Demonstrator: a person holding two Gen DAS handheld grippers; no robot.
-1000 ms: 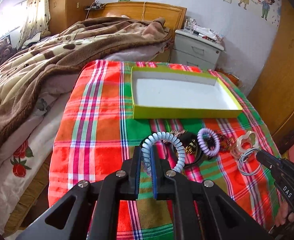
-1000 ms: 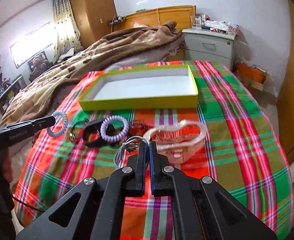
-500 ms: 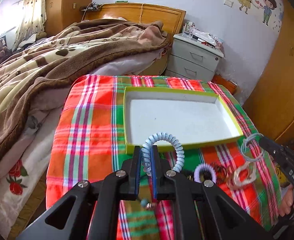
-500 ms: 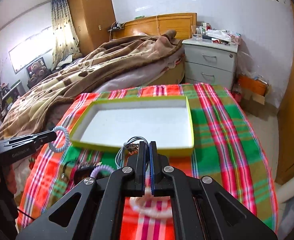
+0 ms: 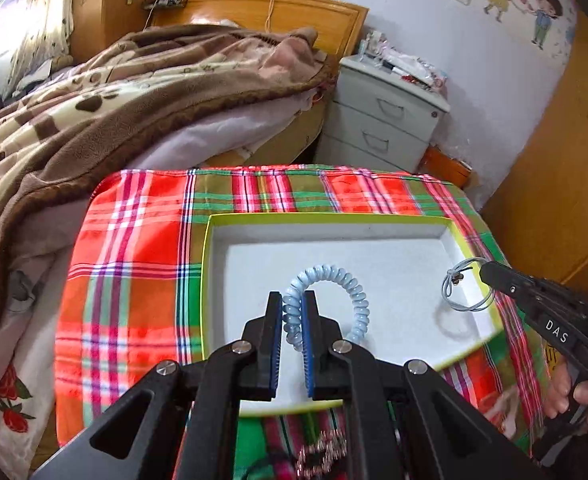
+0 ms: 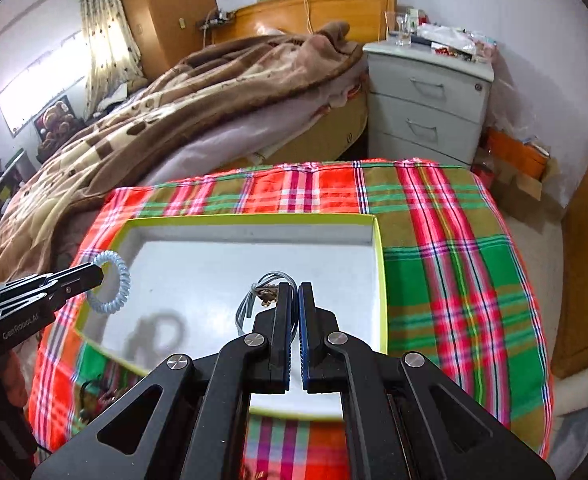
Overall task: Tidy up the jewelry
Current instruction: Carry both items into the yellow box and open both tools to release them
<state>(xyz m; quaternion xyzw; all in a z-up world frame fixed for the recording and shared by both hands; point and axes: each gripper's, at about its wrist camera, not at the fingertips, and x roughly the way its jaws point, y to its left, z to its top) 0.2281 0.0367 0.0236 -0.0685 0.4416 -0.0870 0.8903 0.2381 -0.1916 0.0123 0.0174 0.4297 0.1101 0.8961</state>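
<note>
My left gripper (image 5: 292,300) is shut on a pale blue coil bracelet (image 5: 333,280) and holds it above the white floor of the yellow-green tray (image 5: 210,280). In the right wrist view the same gripper (image 6: 94,276) and coil bracelet (image 6: 114,292) hang over the tray's left rim (image 6: 126,226). My right gripper (image 6: 294,292) is shut on a thin grey cord bracelet (image 6: 254,300) over the tray's middle; it also shows in the left wrist view (image 5: 483,270) with the cord bracelet (image 5: 465,292) over the tray's right edge.
The tray lies on a red-green plaid cloth (image 5: 134,248). Several more jewelry pieces (image 5: 321,456) lie on the cloth in front of the tray. A bed with a brown blanket (image 5: 94,100) is at left, a grey nightstand (image 6: 425,100) behind.
Both grippers have lifted their bracelets off the cloth and carried them forward over the tray. The loose jewelry pile has dropped to the bottom of both views.
</note>
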